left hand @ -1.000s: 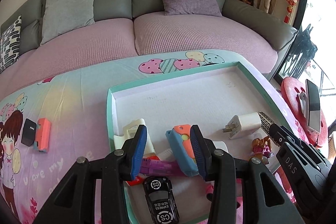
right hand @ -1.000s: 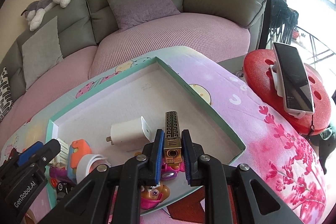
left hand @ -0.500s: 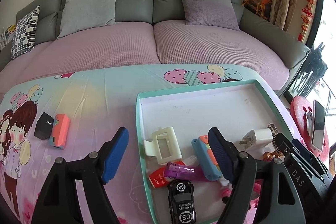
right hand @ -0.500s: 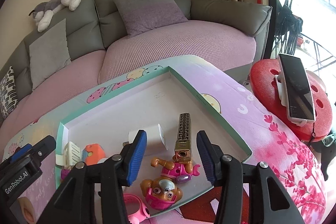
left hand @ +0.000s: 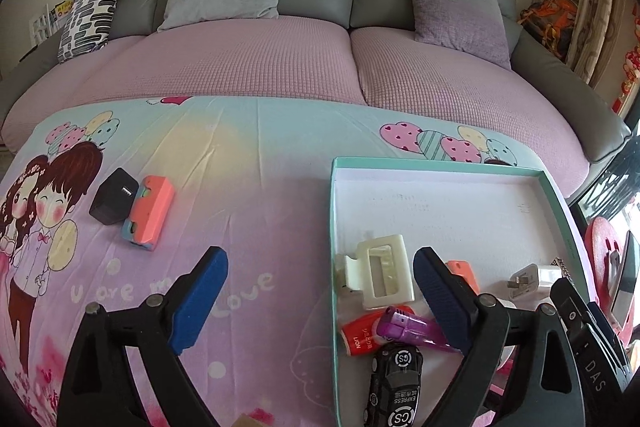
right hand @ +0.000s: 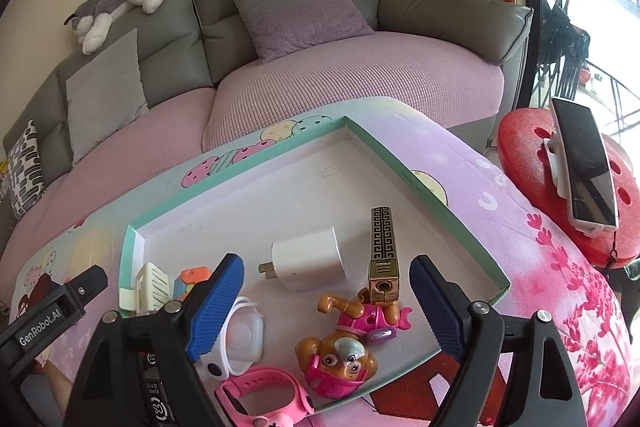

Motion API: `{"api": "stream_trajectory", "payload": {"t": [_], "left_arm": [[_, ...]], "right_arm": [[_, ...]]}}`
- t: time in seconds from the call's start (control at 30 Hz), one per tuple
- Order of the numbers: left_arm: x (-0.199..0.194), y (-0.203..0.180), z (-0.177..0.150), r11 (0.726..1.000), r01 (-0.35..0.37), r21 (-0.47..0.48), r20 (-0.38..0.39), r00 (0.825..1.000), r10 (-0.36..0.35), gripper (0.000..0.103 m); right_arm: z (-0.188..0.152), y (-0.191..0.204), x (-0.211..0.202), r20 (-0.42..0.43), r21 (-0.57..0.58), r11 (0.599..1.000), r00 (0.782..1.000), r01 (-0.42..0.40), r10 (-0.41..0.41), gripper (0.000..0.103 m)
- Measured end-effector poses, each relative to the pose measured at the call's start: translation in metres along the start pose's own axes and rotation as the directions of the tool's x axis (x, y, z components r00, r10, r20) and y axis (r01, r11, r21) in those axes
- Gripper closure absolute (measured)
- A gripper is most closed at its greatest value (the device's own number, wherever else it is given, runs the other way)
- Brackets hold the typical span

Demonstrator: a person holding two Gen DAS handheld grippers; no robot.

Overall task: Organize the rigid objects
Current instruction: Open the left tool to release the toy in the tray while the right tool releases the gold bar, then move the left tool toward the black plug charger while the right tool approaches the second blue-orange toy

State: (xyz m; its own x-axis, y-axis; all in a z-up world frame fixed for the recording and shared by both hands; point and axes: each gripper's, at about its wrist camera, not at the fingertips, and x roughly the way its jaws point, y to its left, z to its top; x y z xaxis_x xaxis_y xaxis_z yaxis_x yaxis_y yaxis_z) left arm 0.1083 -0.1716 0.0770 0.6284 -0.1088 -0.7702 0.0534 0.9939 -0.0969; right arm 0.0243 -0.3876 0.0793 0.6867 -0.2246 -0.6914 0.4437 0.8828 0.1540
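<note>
A teal-rimmed white tray (left hand: 440, 163) (right hand: 408, 163) holds a cream hair clip (left hand: 382, 271), an orange-blue toy (left hand: 460, 269), a purple lighter (left hand: 412, 331), a black toy car (left hand: 396, 383), a white charger (right hand: 310, 259), a gold lighter (right hand: 383, 255), a pup figure (right hand: 340, 359) and a pink watch (right hand: 264, 395). On the cloth to the left lie a black charger (left hand: 114, 201) and an orange-blue toy (left hand: 150, 213). My left gripper (left hand: 320, 299) is open and empty over the tray's left rim. My right gripper (right hand: 324, 307) is open and empty above the tray.
The table wears a pink and teal cartoon cloth (left hand: 224, 155). A grey sofa with a pink cover (left hand: 256, 59) runs behind it. A red stool (right hand: 560, 179) with a phone on a stand (right hand: 582, 163) is at the right.
Both grippers opened wide: the left let go of the orange-blue toy, the right let go of the gold lighter, both now in the tray. The left gripper then swung left and pulled back.
</note>
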Motion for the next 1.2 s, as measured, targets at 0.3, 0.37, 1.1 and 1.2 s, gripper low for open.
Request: {"api": "stream_trajectory", "payload": {"t": [0.3,0.37,1.1,1.2], "left_arm": [[0.006,0.021,-0.003,0.996,-0.068,-0.053,-0.037,0.997,0.066,0.009],[0.006,0.029,-0.003,0.994,-0.084,-0.068,-0.041,0.996,0.081,0.009],[-0.019,0.173,-0.007,0.9,-0.292,-0.322,-0.076,0.956,0.283,0.009],[-0.023,0.189,-0.008,0.889,-0.311,-0.337,-0.083,0.95,0.301,0.009]], "right_arm": [[-0.002,0.012,0.0,-0.004,-0.014,1.0,1.0,0.0,0.0,0.0],[-0.002,0.019,-0.001,-0.001,-0.022,1.0,1.0,-0.001,0.001,0.0],[-0.03,0.136,-0.002,-0.027,-0.222,0.962,0.987,-0.16,0.158,0.0],[-0.037,0.155,-0.002,-0.039,-0.249,0.951,0.983,-0.183,0.178,0.0]]}}
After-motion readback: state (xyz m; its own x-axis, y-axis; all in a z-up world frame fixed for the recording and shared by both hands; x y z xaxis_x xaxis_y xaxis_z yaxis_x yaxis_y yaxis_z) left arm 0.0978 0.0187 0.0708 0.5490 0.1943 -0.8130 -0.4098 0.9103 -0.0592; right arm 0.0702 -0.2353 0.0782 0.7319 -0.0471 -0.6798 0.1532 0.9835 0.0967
